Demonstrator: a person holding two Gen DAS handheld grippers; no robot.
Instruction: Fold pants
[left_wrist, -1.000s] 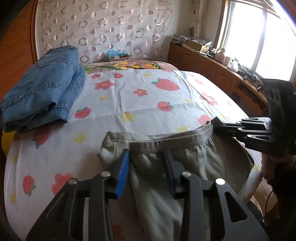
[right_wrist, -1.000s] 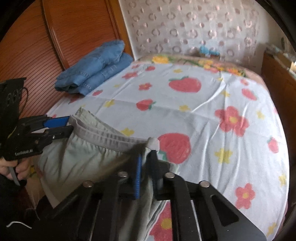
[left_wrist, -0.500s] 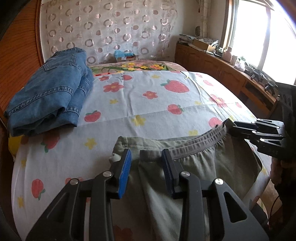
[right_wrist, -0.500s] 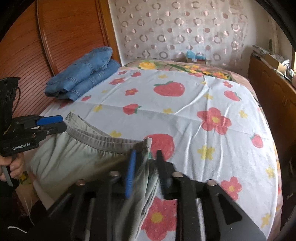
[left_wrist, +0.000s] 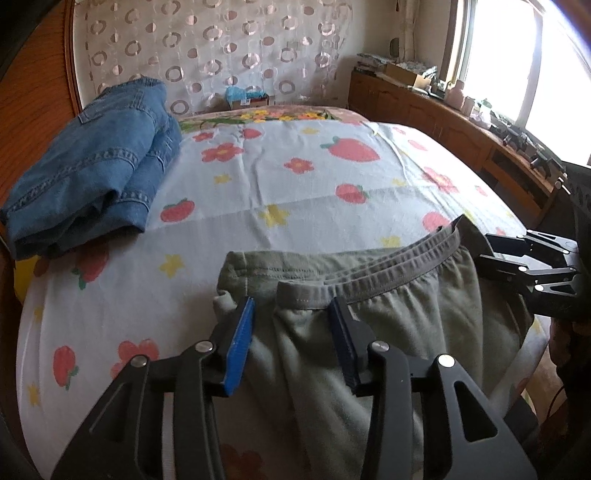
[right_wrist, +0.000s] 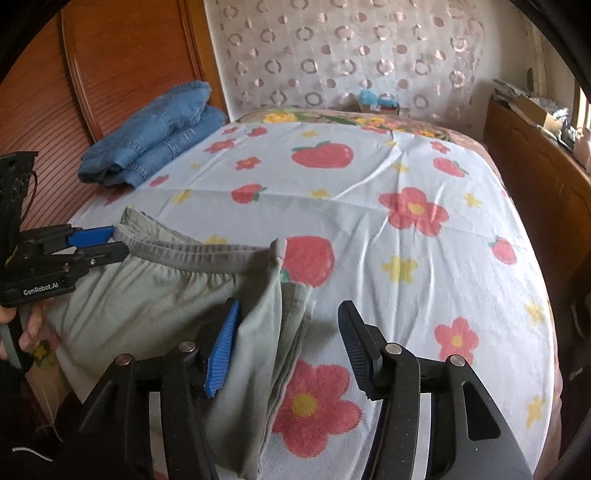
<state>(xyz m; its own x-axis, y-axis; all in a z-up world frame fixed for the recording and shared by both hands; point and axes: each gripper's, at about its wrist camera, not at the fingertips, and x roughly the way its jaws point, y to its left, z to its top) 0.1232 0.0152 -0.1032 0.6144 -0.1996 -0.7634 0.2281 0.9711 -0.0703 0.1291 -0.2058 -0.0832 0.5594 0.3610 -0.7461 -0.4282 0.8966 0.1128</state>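
Letting go of green pants (left_wrist: 369, 332) laid at bed's (left_wrist: 295, 192) 6 o'clock edge w/ waistband at 12, left gripper (left_wrist: 291, 332) & right gripper (right_wrist: 288, 332) both spreading, cloth loose between pads; next likely re-grab waistband corners, fold over

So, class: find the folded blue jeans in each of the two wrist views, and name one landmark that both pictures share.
Left wrist view: the folded blue jeans lie upper left, on the bed's far left side, beside the wooden panel.
Right wrist view: the jeans sit upper left again, against the wooden panel.
Shared landmark: the big strawberry print on the bedsheet, right of the jeans.
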